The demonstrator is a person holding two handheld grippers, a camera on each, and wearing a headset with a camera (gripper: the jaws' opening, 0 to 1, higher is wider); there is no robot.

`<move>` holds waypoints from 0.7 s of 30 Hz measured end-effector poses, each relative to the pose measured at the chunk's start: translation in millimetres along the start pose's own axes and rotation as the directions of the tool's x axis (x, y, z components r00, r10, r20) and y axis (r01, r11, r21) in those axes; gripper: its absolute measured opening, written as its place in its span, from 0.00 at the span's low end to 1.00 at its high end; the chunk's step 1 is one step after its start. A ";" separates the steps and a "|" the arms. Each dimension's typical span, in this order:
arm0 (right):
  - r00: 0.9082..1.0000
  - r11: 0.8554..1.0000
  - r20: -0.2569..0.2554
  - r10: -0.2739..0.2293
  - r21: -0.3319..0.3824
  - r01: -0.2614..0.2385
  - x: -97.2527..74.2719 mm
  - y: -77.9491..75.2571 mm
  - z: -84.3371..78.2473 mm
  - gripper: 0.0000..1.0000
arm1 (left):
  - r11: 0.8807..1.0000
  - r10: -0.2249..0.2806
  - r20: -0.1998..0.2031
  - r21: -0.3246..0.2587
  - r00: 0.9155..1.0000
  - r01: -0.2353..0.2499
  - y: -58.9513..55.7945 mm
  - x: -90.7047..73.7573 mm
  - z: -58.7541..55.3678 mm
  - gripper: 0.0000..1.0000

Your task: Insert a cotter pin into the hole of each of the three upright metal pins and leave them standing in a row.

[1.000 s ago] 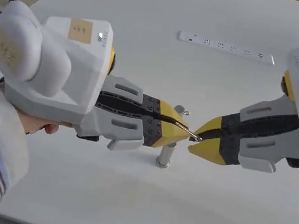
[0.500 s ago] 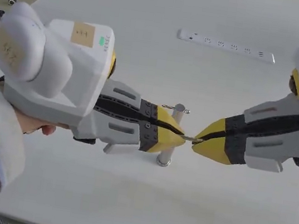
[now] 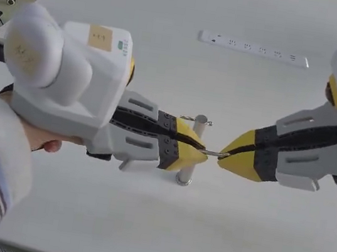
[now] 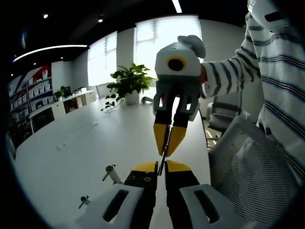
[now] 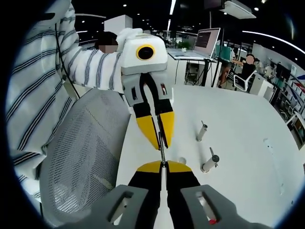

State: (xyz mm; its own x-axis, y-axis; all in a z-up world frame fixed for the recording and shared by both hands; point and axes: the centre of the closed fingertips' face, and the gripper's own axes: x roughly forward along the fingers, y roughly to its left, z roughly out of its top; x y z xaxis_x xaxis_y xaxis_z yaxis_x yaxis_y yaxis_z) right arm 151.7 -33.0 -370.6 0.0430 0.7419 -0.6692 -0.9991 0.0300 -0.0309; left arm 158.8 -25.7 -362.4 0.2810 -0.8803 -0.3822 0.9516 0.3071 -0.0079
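- I count two grippers: my left gripper [image 3: 205, 155] and right gripper [image 3: 222, 155] point tip to tip over the white table [image 3: 141, 223].
- One loose cotter pin [image 3: 214, 153] lies level between them, and each gripper's jaws are closed on one end of it.
- In the head view I count one upright metal pin [image 3: 199, 129] just behind the left tip, with one fitted cotter pin [image 3: 188, 119] through its top.
- The right gripper view gives me two standing pins, a farther pin [image 5: 202, 131] and a nearer pin [image 5: 210, 161].
- One power strip [image 3: 254, 50] lies well beyond.
- A second ago the loose pin slanted and the tips almost met. Now it is level, with a bare stretch between them.
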 end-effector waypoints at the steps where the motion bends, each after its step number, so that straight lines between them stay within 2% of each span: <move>1: 1.000 1.000 -0.004 -0.011 0.000 0.011 -0.4 -2.1 -1.6 0.00 | 0.999 0.025 -0.008 -0.031 1.000 -0.025 5.7 0.4 -3.0 0.02; 7: 0.997 0.998 -0.040 -0.067 0.013 0.068 -4.2 -13.1 -14.0 0.00 | 0.997 0.067 -0.022 -0.049 0.998 -0.068 17.6 1.3 -11.3 0.04; 11: 0.993 0.995 -0.076 -0.091 0.020 0.093 -4.8 -18.6 -26.0 0.00 | 0.996 0.068 -0.051 -0.055 0.996 -0.070 20.1 3.2 -18.8 0.11; 17: 0.989 0.994 -0.103 -0.103 0.029 0.106 -1.9 -22.2 -38.9 0.00 | 0.996 0.067 -0.078 -0.056 0.995 -0.072 23.9 7.6 -25.7 0.14; 19: 0.987 0.993 -0.117 -0.110 0.033 0.115 -0.5 -24.6 -44.3 0.00 | 0.996 0.067 -0.103 -0.044 0.992 -0.072 25.4 9.8 -30.5 0.15; 21: 0.984 0.991 -0.133 -0.121 0.033 0.127 0.2 -28.3 -50.6 0.00 | 0.996 0.059 -0.105 -0.058 0.993 -0.066 26.0 12.4 -32.5 0.17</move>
State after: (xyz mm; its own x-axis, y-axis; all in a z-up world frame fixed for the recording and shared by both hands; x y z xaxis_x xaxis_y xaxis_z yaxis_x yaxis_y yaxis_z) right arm 180.1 -67.6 -407.4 0.1638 0.6374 -0.7529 -0.9851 0.1461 -0.0907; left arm 183.0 -16.9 -397.3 0.3222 -0.8176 -0.4772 0.9224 0.3846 -0.0362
